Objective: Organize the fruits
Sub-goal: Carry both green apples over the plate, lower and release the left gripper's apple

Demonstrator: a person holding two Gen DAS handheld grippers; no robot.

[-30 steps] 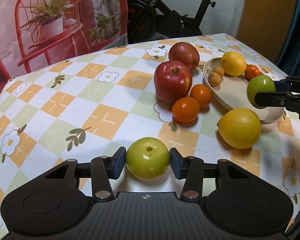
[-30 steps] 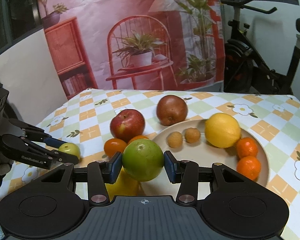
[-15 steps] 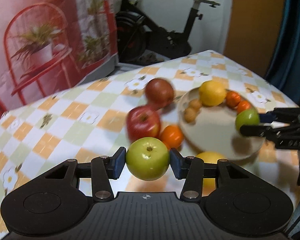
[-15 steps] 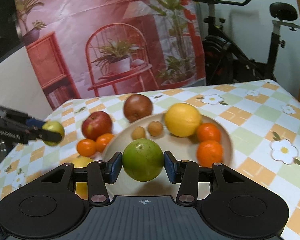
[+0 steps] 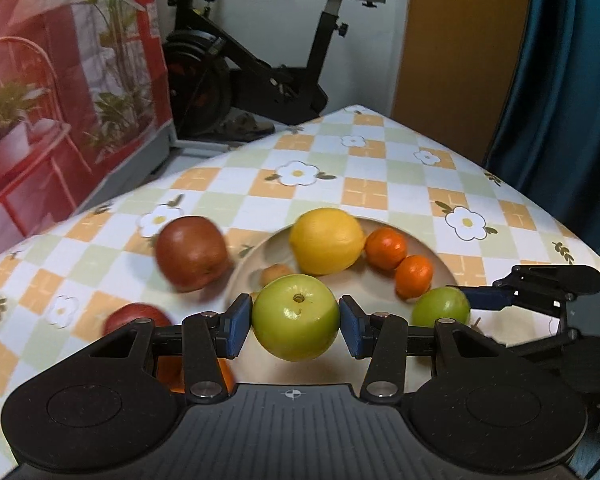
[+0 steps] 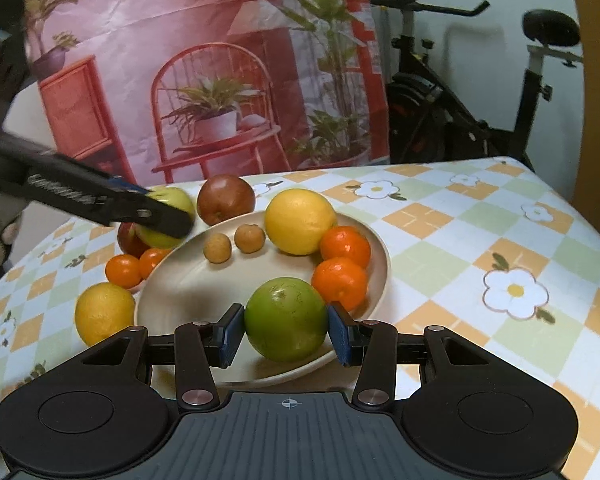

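My left hand-held gripper point(image 5: 296, 322) is clamped on a yellow-green apple point(image 5: 295, 317), its blue pads pressed against both sides; the apple hangs off the surface, over the near left part of the beige plate point(image 6: 375, 240); in the right wrist view the same apple point(image 6: 164, 216) shows at the plate's far left edge, in front of a red apple point(image 6: 128, 240). My right hand-held gripper point(image 6: 286, 330) is clamped on a darker green fruit point(image 6: 286, 319), which sits low over the plate's near rim; I cannot tell whether it touches the plate. On the plate lie a large lemon point(image 6: 300, 221), two mandarins point(image 6: 344, 245) just beside it towards the right rim, and two small brown fruits point(image 6: 250, 238) near the far side. Off the plate, on the checked cloth of the desk point(image 6: 479, 240), a dark red apple point(image 6: 225, 199) stands just behind the plate's far rim; two more mandarins point(image 6: 123, 270) lie by its left edge; a second lemon point(image 6: 104, 313) rests at the near left, just beside the plate. An exercise bike point(image 5: 260, 72) stands behind the desk.
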